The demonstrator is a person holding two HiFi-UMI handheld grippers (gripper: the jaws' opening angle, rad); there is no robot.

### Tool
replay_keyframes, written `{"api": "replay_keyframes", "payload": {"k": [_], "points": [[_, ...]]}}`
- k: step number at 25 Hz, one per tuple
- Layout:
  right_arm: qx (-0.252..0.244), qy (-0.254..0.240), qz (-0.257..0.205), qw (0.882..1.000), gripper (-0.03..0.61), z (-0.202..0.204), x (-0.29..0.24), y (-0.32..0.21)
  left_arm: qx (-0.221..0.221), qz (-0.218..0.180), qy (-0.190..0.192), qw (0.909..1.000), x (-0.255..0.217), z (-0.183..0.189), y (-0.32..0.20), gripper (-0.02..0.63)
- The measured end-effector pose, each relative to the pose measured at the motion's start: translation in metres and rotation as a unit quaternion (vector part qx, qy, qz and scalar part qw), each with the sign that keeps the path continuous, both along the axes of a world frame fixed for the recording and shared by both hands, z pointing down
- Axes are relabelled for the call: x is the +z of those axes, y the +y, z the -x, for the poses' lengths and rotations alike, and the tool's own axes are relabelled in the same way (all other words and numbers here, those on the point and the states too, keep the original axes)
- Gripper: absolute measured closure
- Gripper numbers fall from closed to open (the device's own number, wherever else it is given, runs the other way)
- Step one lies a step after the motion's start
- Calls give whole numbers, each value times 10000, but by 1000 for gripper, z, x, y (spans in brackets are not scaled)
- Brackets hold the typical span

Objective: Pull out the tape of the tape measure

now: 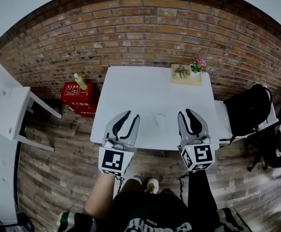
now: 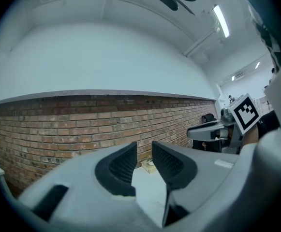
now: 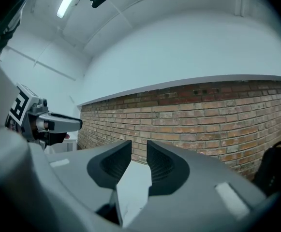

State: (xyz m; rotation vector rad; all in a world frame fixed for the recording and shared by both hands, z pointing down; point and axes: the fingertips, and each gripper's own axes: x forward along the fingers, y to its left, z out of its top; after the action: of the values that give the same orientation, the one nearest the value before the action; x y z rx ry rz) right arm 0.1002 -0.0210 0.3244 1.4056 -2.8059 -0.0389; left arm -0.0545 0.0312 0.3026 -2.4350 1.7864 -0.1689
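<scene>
Over the near edge of the desk (image 1: 145, 88), the left gripper (image 1: 132, 115) and the right gripper (image 1: 186, 112) are held side by side. The desk is white, flat and smooth, with square corners. Both grippers are made of grey hard plastic with curved black insides. Each has a cube with black and white squares at its back.

On the desk, between the two grippers, lies a small pale thing (image 1: 160, 117). It is too small and faint to tell if it is the tape measure.

At the far right corner of the desk sits a flat wooden tray (image 1: 185, 75) with a little green plant on it. A pot of pink flowers (image 1: 198, 65) is just beside the tray. Left of the desk stands a red crate (image 1: 78, 98) with a green bottle (image 1: 80, 81) on top. Right of the desk a soft black bag (image 1: 249, 109) rests on a white bench. Behind the desk is a rough brick wall (image 1: 140, 28). Under the desk the floor is made of wood planks.

The left gripper's jaws stand a little apart. Their black pads (image 2: 123, 166) are ribbed, and nothing is between them. The right gripper's jaws are also a little apart and hold nothing. Only the white desk top shows through each gap.
</scene>
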Motion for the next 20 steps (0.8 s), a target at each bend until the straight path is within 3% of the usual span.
{"api": "replay_keyframes", "payload": {"k": [8, 20], "points": [[112, 82, 157, 9998, 460, 16, 10, -29, 275, 60, 23, 9996, 8, 7, -39, 511], [649, 272, 684, 9952, 439, 45, 36, -83, 1218, 510, 42, 9912, 46, 15, -110, 536]]}}
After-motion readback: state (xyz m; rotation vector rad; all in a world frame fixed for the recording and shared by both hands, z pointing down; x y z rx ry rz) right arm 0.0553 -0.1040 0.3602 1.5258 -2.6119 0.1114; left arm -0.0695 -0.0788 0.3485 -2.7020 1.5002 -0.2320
